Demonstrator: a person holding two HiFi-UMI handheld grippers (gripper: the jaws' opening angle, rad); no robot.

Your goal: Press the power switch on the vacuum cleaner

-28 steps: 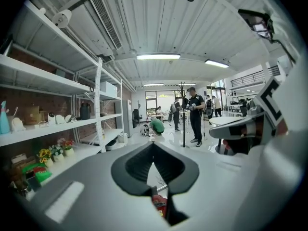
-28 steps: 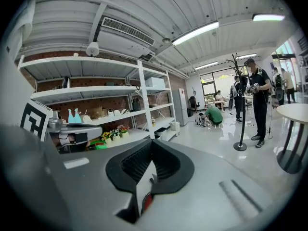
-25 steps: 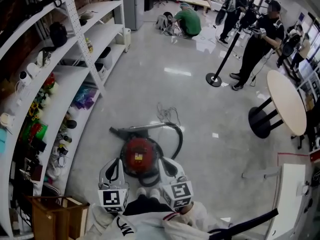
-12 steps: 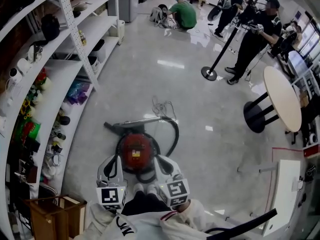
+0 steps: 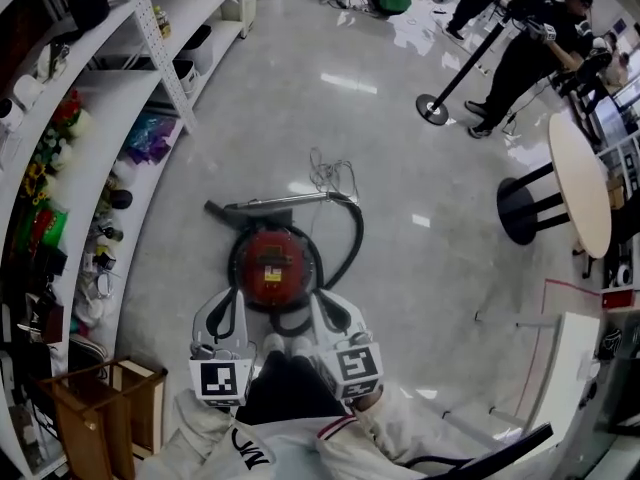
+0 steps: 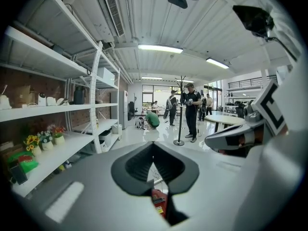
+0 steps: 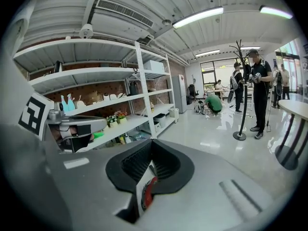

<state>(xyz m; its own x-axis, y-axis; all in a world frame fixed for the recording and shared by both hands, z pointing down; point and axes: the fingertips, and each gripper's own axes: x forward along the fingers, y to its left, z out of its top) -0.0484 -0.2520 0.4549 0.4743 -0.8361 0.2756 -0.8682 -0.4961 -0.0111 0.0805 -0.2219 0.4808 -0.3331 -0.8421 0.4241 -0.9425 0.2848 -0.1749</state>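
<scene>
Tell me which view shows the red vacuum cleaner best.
The head view: the vacuum cleaner shows whole from above, red body, hose and wand. Both gripper views catch only a red sliver between their jaws.

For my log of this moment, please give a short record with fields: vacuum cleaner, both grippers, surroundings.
Vacuum cleaner: red canister on the floor, black hose curving along its right
Left gripper: jaws together, empty, by the canister's left edge
Right gripper: jaws together, empty, by its right edge
Contact with vacuum: cannot tell
Surroundings: white shelves at left
</scene>
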